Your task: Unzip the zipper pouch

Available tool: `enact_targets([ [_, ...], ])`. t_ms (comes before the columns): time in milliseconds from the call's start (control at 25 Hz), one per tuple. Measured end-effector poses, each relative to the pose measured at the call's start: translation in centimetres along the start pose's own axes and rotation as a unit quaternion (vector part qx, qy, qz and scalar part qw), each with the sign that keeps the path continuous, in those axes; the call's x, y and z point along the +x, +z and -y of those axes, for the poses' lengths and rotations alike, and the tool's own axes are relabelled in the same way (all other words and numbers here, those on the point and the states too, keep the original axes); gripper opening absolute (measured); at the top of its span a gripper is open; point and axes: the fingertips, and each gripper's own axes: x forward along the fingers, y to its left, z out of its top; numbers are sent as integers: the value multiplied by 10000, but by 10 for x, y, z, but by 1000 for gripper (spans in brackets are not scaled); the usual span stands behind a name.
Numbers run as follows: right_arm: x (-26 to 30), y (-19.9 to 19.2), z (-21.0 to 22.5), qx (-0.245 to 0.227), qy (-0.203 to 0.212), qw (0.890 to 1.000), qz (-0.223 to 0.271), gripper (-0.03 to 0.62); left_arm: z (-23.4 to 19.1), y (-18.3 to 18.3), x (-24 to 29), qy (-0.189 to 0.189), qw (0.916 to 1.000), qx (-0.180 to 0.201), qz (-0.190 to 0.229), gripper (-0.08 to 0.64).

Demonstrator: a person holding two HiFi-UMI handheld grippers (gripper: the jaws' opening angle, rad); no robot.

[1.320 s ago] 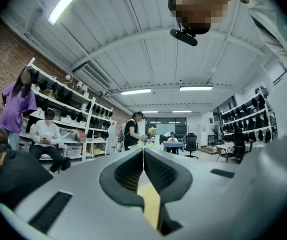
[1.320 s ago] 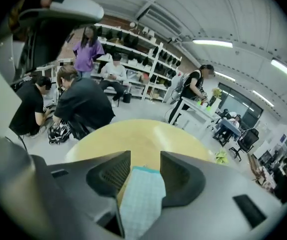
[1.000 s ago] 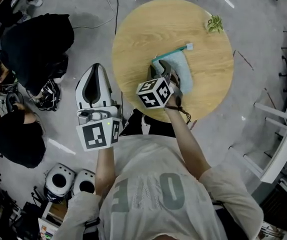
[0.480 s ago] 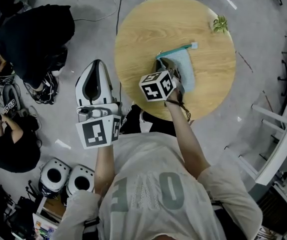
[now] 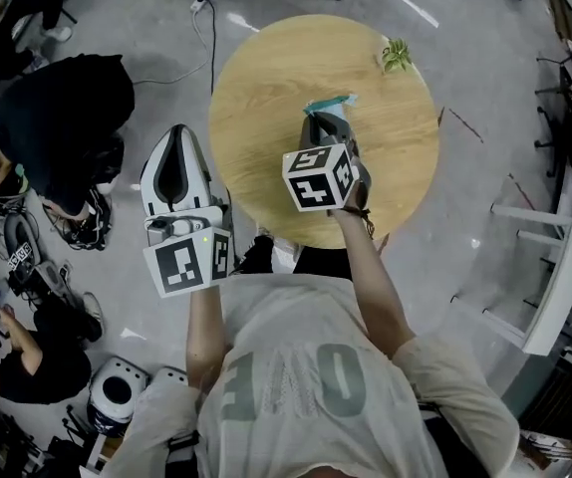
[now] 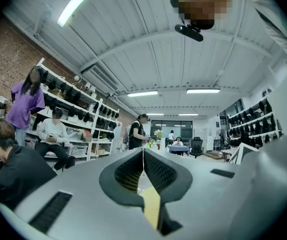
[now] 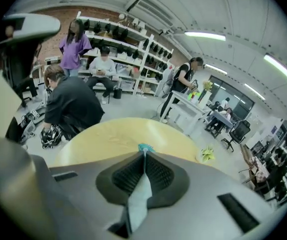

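The light blue zipper pouch (image 7: 137,200) is pinched between the jaws of my right gripper (image 7: 144,156), which have just been closing. Its teal zipper end (image 5: 330,103) sticks out past the fingertips. In the head view my right gripper (image 5: 322,123) is over the middle of the round wooden table (image 5: 266,78) and hides most of the pouch. My left gripper (image 5: 174,133) is off the table's left edge, shut with nothing in it. In the left gripper view my left gripper (image 6: 143,152) points level into the room.
A small green plant (image 5: 397,54) lies near the table's far right edge. A person in black (image 5: 62,118) crouches on the floor to the left, with helmets (image 5: 117,406) behind. A white frame (image 5: 555,287) stands at the right. A cable (image 5: 206,28) runs across the floor.
My right gripper has closed on the pouch and risen. The pouch, which lay flat on the table, is now gathered in the jaws. The left gripper has barely moved.
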Motion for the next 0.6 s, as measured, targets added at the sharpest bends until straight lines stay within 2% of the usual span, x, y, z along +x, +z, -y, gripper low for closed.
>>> enact_targets([
  [160, -44, 34, 37, 512, -93, 9952, 825, 37, 28, 29, 10, -382, 9989, 57, 276, 28],
  [280, -91, 52, 63, 1131, 77, 9793, 1678, 37, 56, 52, 11, -690, 9967, 29, 422, 28],
  [360, -125, 62, 80, 1498, 220, 9608, 2322, 37, 76, 68, 12, -930, 9944, -30, 510, 28],
  [440, -161, 71, 98, 1799, 314, 9378, 2952, 37, 97, 84, 13, -1183, 9911, -88, 607, 28],
  [600, -222, 67, 131, 2154, 410, 8937, 3915, 37, 141, 108, 12, -1604, 9842, -209, 718, 28],
])
